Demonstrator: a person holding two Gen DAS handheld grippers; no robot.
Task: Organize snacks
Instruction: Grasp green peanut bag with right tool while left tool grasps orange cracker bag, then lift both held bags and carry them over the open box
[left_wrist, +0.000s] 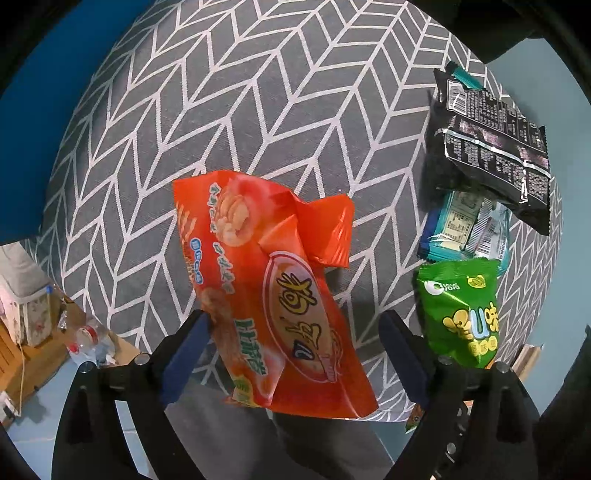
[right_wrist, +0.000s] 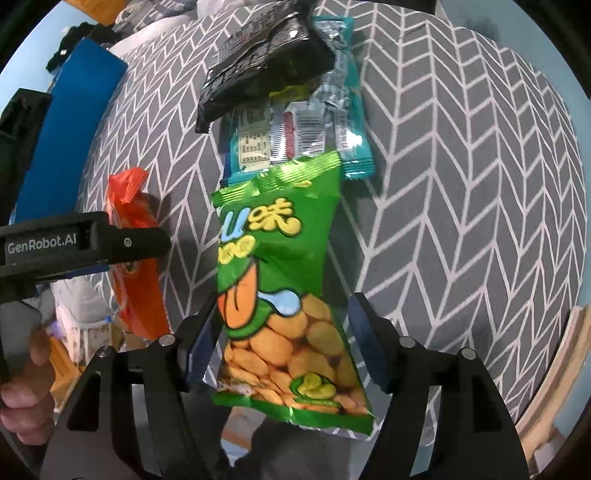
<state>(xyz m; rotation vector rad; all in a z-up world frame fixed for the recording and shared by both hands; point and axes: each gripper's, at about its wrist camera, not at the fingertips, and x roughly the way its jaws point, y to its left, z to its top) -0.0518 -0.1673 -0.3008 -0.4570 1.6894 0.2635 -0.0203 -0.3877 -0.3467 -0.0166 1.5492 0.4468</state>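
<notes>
On patterned cushion (left_wrist: 258, 110), both grippers' jaws apart: left gripper (left_wrist: 295, 347) around orange bag (left_wrist: 280, 314), right gripper (right_wrist: 280, 343) around green bag (right_wrist: 284, 288); either bag could slide off the edge.

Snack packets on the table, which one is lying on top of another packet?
The black packet. It rests across the far end of the teal packet. The green packet and the orange packet lie between open gripper fingers.
</notes>
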